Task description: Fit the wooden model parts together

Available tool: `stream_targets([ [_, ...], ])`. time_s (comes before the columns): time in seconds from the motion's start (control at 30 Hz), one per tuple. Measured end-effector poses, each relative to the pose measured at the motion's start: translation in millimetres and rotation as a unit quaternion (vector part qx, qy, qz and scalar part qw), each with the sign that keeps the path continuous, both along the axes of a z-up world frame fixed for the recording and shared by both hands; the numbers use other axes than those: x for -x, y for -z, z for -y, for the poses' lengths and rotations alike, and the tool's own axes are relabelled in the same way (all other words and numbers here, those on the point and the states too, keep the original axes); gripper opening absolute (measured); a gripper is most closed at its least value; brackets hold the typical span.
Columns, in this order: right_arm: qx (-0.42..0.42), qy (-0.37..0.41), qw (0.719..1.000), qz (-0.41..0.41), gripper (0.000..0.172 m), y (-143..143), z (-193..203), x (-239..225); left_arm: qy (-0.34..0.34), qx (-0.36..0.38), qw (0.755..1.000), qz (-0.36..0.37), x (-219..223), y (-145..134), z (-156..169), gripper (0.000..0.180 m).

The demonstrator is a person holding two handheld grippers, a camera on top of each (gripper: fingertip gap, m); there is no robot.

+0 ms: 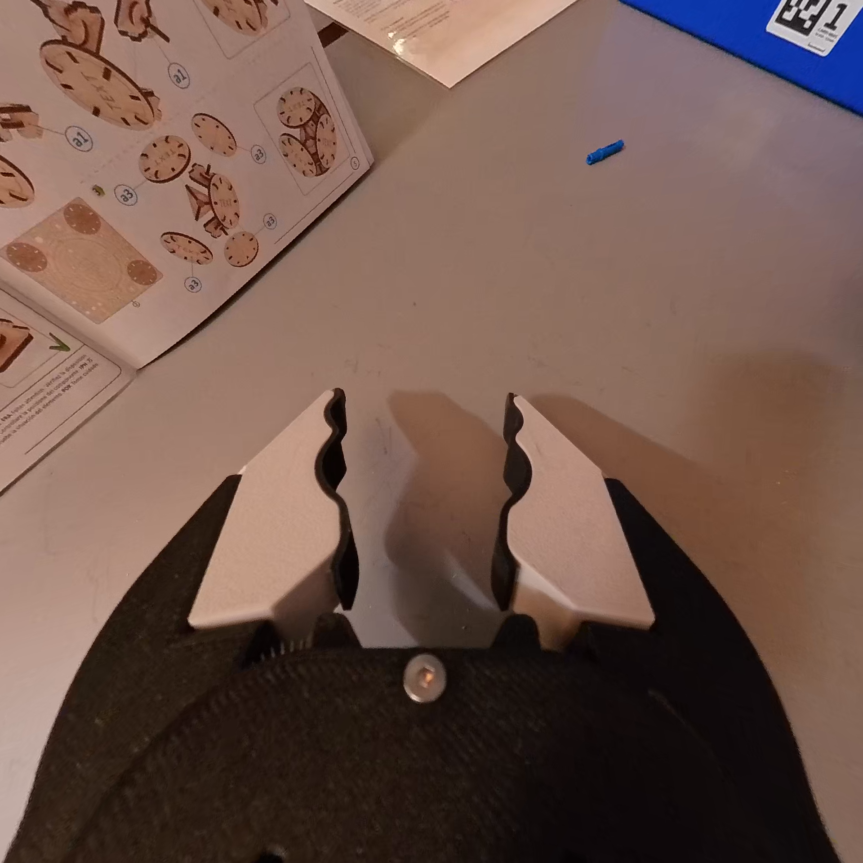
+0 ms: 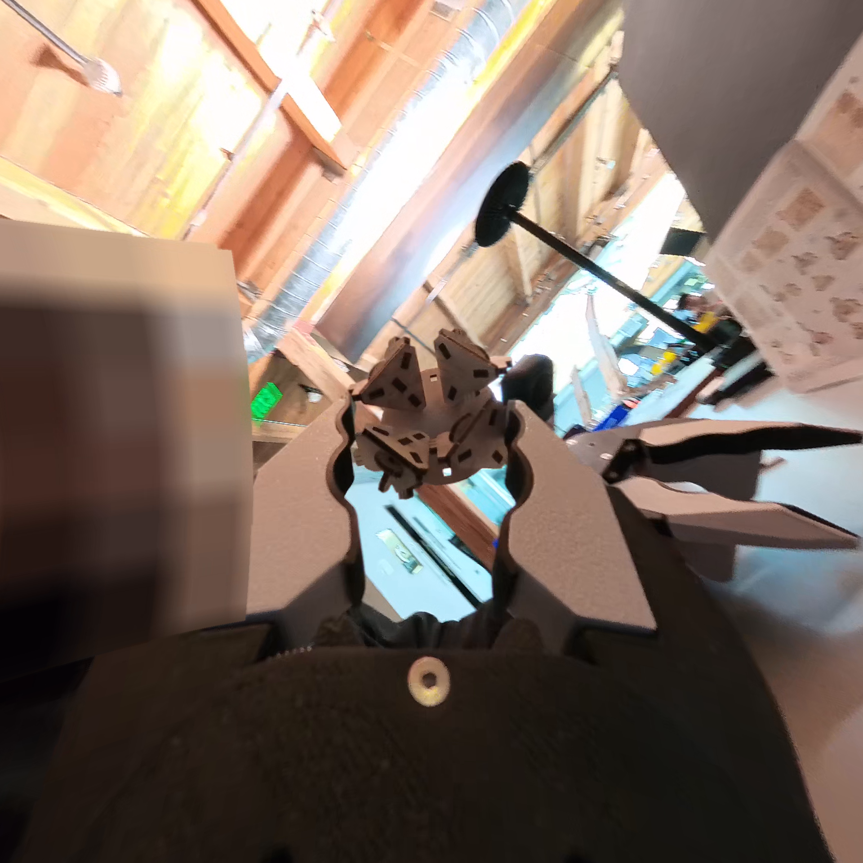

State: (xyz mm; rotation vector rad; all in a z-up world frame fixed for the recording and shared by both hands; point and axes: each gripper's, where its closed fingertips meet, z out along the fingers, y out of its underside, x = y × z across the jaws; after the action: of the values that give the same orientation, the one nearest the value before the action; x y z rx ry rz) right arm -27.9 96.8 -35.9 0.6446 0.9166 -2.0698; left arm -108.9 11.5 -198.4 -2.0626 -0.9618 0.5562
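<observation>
R gripper [image 2: 427,411] clamped on a wooden assembly [image 2: 429,415]; L gripper [image 1: 426,397] bare over the bench [image 1: 467,280].
R fingers [image 2: 299,490] pressed both sides of the slotted brown piece, raised toward the ceiling. L fingers [image 1: 289,504] stood apart w/ nothing between; instruction booklet [image 1: 154,163] at 10 o'clock, small blue pin [image 1: 604,152] at 1 o'clock, blue box [image 1: 747,42] beyond it.

On the grey table [image 1: 513,280], the open instruction booklet [image 1: 163,163] lies left, the small blue plastic pin [image 1: 604,152] right, well apart. Behind the pin lies the blue box [image 1: 747,42]; a white paper sheet [image 1: 443,42] lies between booklet and box.
</observation>
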Motion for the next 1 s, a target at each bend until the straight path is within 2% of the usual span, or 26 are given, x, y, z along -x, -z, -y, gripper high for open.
stream_targets([
  [0.17, -0.035, 0.014, 0.999, -0.003, 0.064, 6.9, 5.2, 2.1, 0.0, 0.001, 1.0, 0.0, -0.1, 0.3, -0.2, 0.067],
  [1.0, -0.029, 0.011, 0.999, 0.012, 0.064, 9.2, 4.4, 5.3, 0.002, 0.009, 1.0, -0.002, -0.5, 1.4, -0.9, 0.067],
])
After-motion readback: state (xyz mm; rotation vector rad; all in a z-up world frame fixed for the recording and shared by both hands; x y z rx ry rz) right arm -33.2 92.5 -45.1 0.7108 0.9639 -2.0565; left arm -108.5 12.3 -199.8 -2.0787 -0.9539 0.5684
